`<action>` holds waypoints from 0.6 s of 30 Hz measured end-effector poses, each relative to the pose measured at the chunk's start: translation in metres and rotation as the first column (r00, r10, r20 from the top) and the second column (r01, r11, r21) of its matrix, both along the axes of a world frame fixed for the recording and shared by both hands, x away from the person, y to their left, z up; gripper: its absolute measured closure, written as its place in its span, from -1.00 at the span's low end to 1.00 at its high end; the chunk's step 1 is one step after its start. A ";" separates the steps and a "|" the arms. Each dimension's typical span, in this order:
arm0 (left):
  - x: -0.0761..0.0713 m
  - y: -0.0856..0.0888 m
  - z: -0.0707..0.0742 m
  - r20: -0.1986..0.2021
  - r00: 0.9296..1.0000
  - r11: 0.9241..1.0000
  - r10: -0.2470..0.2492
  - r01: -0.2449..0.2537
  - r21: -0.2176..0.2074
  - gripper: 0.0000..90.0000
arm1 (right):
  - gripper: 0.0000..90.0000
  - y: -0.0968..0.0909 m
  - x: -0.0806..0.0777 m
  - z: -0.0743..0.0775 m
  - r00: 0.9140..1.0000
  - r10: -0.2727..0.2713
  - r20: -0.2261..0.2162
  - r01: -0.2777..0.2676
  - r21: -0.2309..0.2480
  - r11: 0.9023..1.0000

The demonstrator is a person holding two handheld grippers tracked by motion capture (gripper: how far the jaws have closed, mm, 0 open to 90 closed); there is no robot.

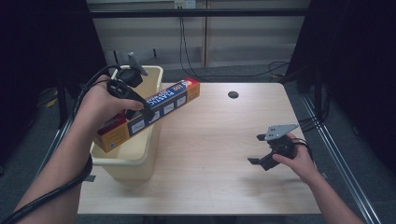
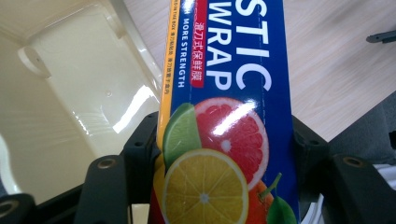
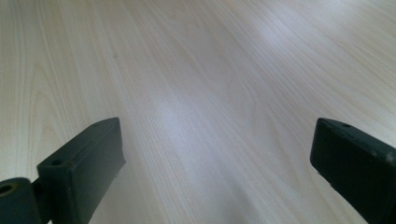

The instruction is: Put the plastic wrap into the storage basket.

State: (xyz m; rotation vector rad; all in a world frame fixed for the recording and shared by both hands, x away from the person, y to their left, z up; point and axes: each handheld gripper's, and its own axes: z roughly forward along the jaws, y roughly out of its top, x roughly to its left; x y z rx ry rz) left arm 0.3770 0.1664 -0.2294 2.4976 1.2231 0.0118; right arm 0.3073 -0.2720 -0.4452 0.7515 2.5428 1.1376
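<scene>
Two tools: my left tool (image 1: 140, 108) clamps plastic wrap box (image 1: 154, 112) over bin (image 1: 140, 161) at 9 o'clock; right tool (image 1: 259, 149) gapes empty. Off-centre grip, box may pivot, slip.

The long blue box (image 2: 229, 93) that I hold in my left gripper (image 2: 224, 154) has big white letters on it. In the left gripper view I can read "STIC" and under it "WRAP", the end of bigger words that run off the top. Beside them, smaller white letters say "MORE STRENGTH". A red strip next to that has white Chinese signs on it. The yellow edge of the box has a line of tiny print, too small for me to read. In the high view the same box (image 1: 154, 109) shows "PLASTIC" on its blue side, with more small words I cannot make out.
</scene>
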 end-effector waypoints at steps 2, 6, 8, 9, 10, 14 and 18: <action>0.000 0.003 0.002 0.003 1.000 1.000 0.007 -0.007 0.000 -0.10 | -0.94 0.000 0.000 0.000 1.000 -0.001 0.000 0.001 0.000 1.000; 0.002 0.009 0.007 -0.004 1.000 1.000 0.020 -0.020 -0.004 -0.10 | -0.95 0.000 0.000 0.000 1.000 -0.002 -0.002 0.002 0.000 1.000; 0.002 0.011 0.008 -0.006 1.000 0.999 0.030 -0.030 -0.011 -0.10 | -0.95 0.000 0.000 0.000 1.000 0.001 -0.003 -0.001 0.000 1.000; 0.003 0.014 0.010 -0.004 0.999 0.999 0.036 -0.037 -0.008 -0.10 | -0.95 0.000 0.000 -0.001 1.000 0.003 -0.005 -0.003 -0.002 1.000; 0.003 0.016 0.011 0.004 0.999 0.999 0.043 -0.043 -0.007 -0.10 | -0.95 0.001 0.000 -0.001 1.000 0.002 -0.006 -0.002 -0.001 1.000; 0.002 0.020 0.014 0.010 0.998 0.998 0.067 -0.067 -0.011 -0.10 | -0.95 0.001 0.001 -0.001 1.000 0.003 -0.005 -0.003 -0.001 1.000; 0.004 0.025 0.019 0.013 0.996 0.996 0.089 -0.089 -0.015 -0.10 | -0.95 0.002 0.001 -0.002 1.000 0.006 -0.009 -0.006 -0.001 1.000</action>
